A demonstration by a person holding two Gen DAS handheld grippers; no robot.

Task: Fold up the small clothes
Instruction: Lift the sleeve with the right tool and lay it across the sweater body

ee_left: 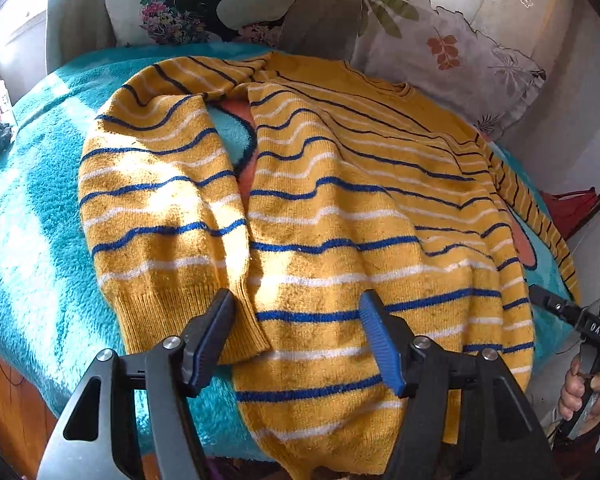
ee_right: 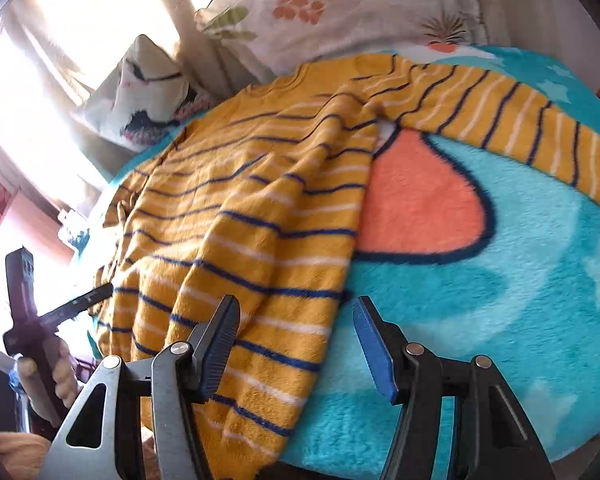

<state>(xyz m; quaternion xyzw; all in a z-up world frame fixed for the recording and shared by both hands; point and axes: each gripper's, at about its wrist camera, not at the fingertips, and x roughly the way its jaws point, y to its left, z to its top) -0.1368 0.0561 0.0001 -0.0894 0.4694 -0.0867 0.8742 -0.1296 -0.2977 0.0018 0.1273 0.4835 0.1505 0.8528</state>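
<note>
A yellow sweater (ee_left: 340, 200) with blue and white stripes lies flat on a turquoise fleece blanket (ee_left: 28, 208). One sleeve (ee_left: 160, 184) is folded down beside the body, its cuff near the hem. The other sleeve (ee_right: 520, 128) stretches out sideways across the blanket (ee_right: 480, 320). My left gripper (ee_left: 296, 300) is open just above the hem, with the cuff edge and the sweater's body below the gap. My right gripper (ee_right: 296, 302) is open over the side edge of the sweater (ee_right: 240, 220), one finger above the fabric and the other above the blanket. Nothing is gripped.
A leaf-print pillow (ee_left: 448, 48) and a floral pillow (ee_left: 188, 0) lean at the head of the bed. An orange patch (ee_right: 420, 200) is part of the blanket's pattern. The right gripper's tip (ee_left: 548, 300) and a hand (ee_left: 580, 392) show at the bed's edge.
</note>
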